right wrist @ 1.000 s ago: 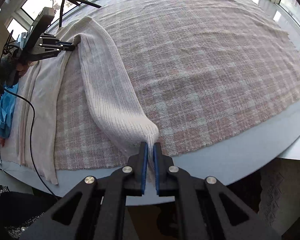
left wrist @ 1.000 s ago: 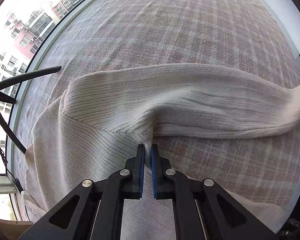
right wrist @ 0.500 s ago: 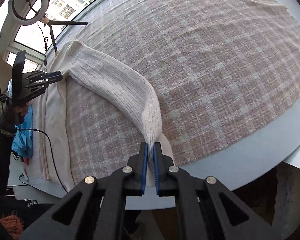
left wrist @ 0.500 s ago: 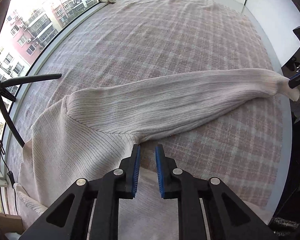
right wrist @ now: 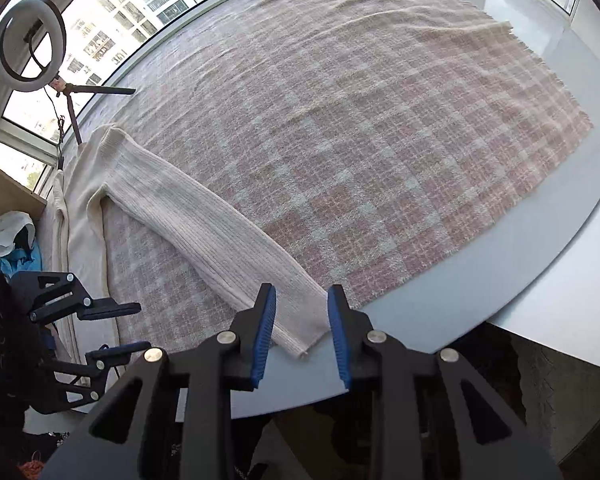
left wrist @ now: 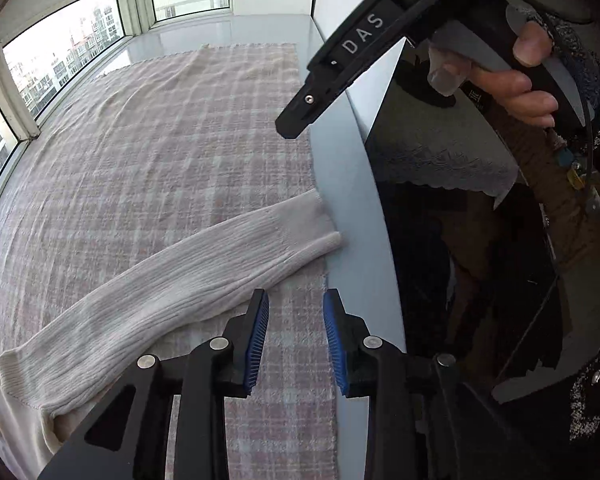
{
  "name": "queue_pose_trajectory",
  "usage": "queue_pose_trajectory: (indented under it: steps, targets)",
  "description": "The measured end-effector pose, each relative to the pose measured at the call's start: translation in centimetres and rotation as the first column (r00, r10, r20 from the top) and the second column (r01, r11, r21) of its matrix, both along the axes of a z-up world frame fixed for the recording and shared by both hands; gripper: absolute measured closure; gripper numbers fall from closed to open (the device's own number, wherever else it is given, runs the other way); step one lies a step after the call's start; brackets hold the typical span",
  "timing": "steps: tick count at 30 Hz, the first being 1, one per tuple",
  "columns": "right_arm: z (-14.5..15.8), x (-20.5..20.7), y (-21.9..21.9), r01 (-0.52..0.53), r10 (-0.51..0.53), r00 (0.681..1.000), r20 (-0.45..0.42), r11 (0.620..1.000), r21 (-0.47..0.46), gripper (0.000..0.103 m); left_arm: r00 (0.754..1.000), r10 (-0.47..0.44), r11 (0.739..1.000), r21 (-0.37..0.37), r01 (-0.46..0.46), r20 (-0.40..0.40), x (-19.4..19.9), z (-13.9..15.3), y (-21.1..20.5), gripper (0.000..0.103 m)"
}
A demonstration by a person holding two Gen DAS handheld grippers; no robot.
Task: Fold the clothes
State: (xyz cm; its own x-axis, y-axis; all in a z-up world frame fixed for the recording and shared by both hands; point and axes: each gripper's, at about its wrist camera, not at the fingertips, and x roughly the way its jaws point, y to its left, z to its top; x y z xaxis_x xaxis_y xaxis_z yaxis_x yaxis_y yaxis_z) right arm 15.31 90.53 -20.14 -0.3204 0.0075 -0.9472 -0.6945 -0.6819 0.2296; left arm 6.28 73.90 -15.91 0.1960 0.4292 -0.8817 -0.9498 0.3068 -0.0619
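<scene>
A: How do the two grippers stand?

B: The left gripper is spread wide with nothing between its blue pads; under the gap lies only the plaid cloth. The right gripper is released too, its fingers parted on either side of the sleeve's cuff without gripping it.

A: And the garment?

B: The cream ribbed sweater lies at the left end of the table, on the plaid cloth. Its sleeve runs out flat and straight from the shoulder towards the table's near edge, and the cuff reaches just past the cloth's fringe onto the bare grey tabletop.

A: What does the left wrist view show?

B: The same sleeve slants across the cloth just beside the left finger, with the cuff lying over the cloth's edge. The right gripper hangs above that edge of the table, gripped by a hand.

A: Anything around it?

B: A ring light on a tripod stands by the windows at the far left corner.
</scene>
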Motion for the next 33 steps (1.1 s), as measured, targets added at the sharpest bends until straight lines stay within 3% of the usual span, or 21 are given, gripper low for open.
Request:
queue_pose_trajectory:
  steps: [3, 7, 10, 12, 14, 22, 24, 26, 27, 31, 33]
  targets:
    - [1.1, -0.3, 1.6, -0.003, 0.001, 1.000, 0.017, 0.998, 0.064, 0.076, 1.000, -0.005, 1.000, -0.014, 0.005, -0.028, 3.3, -1.9, 3.4, 0.068]
    - [2.4, -0.4, 3.1, 0.007, -0.006, 1.000, -0.006, 0.995, 0.100, 0.076, 0.996, 0.069, 0.994, -0.082, -0.074, -0.065, 3.8, -4.7, 6.9, 0.064]
    - [3.0, -0.4, 3.9, 0.011, -0.009, 1.000, -0.015, 0.993, 0.115, 0.076, 0.987, 0.159, 0.977, -0.146, -0.156, 0.014, 2.4, -6.1, 8.5, 0.065]
    - [3.0, -0.6, 4.3, 0.012, -0.010, 1.000, -0.018, 0.993, 0.120, 0.076, 0.976, 0.204, 0.972, -0.137, -0.192, 0.075, 1.0, -6.2, 8.6, 0.072]
    - [3.1, -0.5, 4.8, 0.012, -0.010, 1.000, -0.017, 0.992, 0.122, 0.076, 0.963, 0.243, 0.964, -0.141, -0.226, 0.114, -0.3, -6.2, 8.6, 0.101]
    - [2.0, -2.7, 5.8, -0.017, 0.019, 0.999, -0.032, 0.996, 0.091, 0.076, 0.904, 0.329, 0.941, -0.181, -0.287, 0.274, -3.3, -5.6, 7.3, 0.100]
    - [1.8, -3.5, 6.2, -0.022, 0.025, 0.999, -0.032, 0.996, 0.083, 0.076, 0.914, 0.323, 0.941, -0.191, -0.281, 0.248, -2.6, -5.6, 7.6, 0.092]
    - [1.6, -4.4, 6.6, -0.026, 0.028, 0.999, -0.031, 0.997, 0.079, 0.076, 0.926, 0.313, 0.942, -0.194, -0.274, 0.212, -1.8, -5.5, 8.1, 0.069]
    - [1.5, -4.7, 6.8, -0.026, 0.029, 0.999, -0.028, 0.996, 0.082, 0.076, 0.934, 0.302, 0.945, -0.188, -0.268, 0.190, -1.3, -5.6, 8.4, 0.068]
    - [1.2, -5.7, 7.3, -0.029, 0.031, 0.999, -0.013, 0.996, 0.080, 0.076, 0.957, 0.265, 0.958, -0.147, -0.248, 0.115, 0.5, -6.2, 9.0, 0.069]
    - [1.1, -5.9, 7.6, -0.029, 0.029, 1.000, 0.000, 0.996, 0.090, 0.076, 0.957, 0.269, 0.958, -0.134, -0.254, 0.110, 0.5, -6.3, 9.1, 0.087]
